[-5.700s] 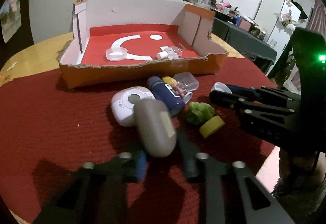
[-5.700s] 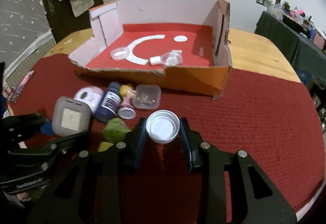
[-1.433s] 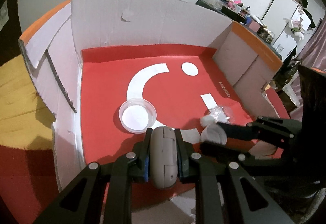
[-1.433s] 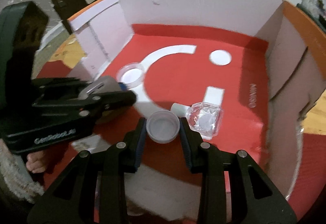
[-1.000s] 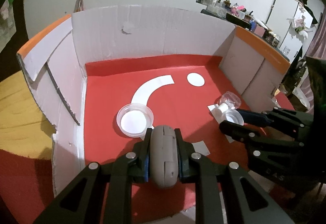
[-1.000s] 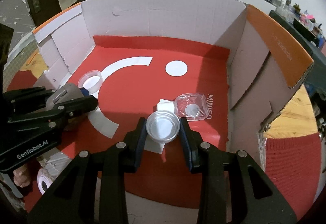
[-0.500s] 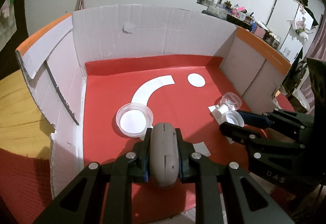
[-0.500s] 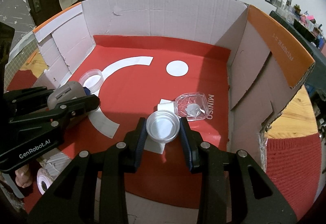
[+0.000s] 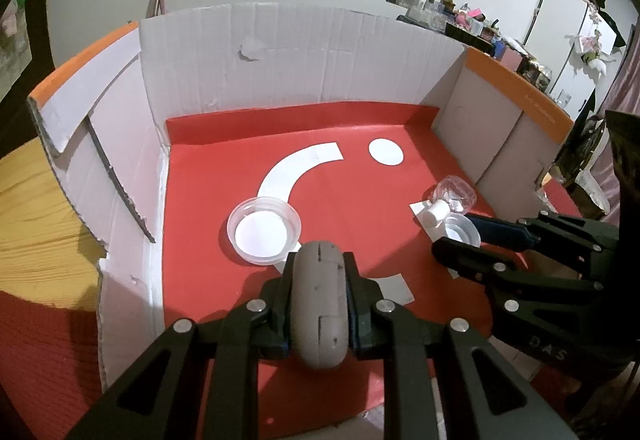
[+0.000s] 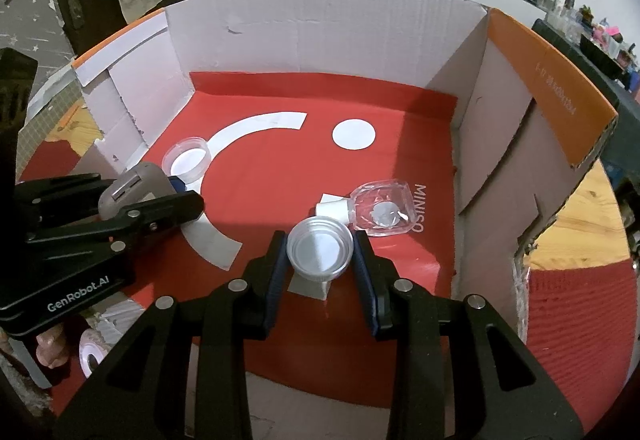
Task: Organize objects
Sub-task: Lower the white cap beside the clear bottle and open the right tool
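Note:
My left gripper (image 9: 319, 272) is shut on a grey rounded case (image 9: 319, 304), held just above the red floor of the open cardboard box (image 9: 304, 52). In the right wrist view the same grey case (image 10: 134, 186) shows at the left, between black fingers. My right gripper (image 10: 320, 252) is shut on a small clear round lid (image 10: 320, 250), over the box floor beside a small clear bottle (image 10: 380, 214) with a white cap. The right gripper's lid (image 9: 460, 230) also shows in the left wrist view.
A clear round dish (image 9: 264, 230) lies on the box floor left of centre, seen too in the right view (image 10: 187, 156). The box walls (image 10: 520, 112) rise on three sides. A white round object (image 10: 92, 356) lies outside, on the red cloth (image 10: 580, 320).
Since about five seconds ago both grippers carried their objects from the red cloth into the box. Over the last second neither has visibly moved.

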Demonstrator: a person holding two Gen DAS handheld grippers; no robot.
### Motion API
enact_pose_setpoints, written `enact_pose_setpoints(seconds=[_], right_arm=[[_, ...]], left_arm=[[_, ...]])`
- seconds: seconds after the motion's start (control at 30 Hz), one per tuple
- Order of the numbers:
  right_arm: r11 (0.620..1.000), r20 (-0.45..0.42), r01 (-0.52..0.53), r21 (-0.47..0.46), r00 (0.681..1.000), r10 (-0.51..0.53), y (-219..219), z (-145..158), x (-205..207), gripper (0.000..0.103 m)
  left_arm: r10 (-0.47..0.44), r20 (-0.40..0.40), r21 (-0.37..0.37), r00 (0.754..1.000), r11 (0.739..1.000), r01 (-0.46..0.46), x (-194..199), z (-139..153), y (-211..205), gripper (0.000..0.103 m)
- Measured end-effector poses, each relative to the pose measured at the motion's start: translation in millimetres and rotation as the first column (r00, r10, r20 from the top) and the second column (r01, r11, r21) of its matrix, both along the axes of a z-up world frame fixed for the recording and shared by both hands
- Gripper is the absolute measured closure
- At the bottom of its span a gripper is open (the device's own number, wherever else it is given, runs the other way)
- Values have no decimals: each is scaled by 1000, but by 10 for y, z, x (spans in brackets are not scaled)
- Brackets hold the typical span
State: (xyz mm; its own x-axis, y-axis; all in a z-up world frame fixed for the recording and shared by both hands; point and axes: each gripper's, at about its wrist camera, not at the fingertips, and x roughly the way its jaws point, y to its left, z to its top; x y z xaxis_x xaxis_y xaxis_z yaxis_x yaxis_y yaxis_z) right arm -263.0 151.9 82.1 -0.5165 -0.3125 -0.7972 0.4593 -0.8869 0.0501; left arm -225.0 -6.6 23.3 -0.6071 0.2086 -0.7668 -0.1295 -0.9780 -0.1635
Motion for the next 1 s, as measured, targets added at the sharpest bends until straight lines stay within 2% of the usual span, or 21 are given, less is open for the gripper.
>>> enact_pose_setpoints(seconds=[0.23,0.43,0.47,0.53,0.57,0.77,0.83,1.0], right_arm=[[1000,11,-16,-18,1000,16,-5,22,28,72],[999,11,-28,-24,1000,28,-26,32,78,71],[999,10,-29,-24,1000,29,-31,34,88,68],[999,2,-29,-23,1000,29,-41,43,110,48],[999,-6,-28,-22,1000,28,-41,52,125,46],[999,-19,-33,-23,999,33,-51,109,180,46],[999,-22,-33,-22,999,32,-55,119,199,46],[999,-30,-34,-24,999,34,-57,153,259,46]], left_arm=[[8,-9,-17,1000,1000,-8,2,2,4,82],[27,-31,-23,999,999,-28,34,61,-36,71],[30,-33,-21,999,999,-31,39,70,-49,70],[36,-34,-21,999,999,-37,56,82,-65,69],[42,-34,-20,999,999,-42,59,85,-82,67],[58,-40,-17,998,998,-58,117,124,-118,65],[64,-47,-18,997,998,-65,143,143,-125,60],[71,-59,-28,996,997,-73,204,184,-127,56]])
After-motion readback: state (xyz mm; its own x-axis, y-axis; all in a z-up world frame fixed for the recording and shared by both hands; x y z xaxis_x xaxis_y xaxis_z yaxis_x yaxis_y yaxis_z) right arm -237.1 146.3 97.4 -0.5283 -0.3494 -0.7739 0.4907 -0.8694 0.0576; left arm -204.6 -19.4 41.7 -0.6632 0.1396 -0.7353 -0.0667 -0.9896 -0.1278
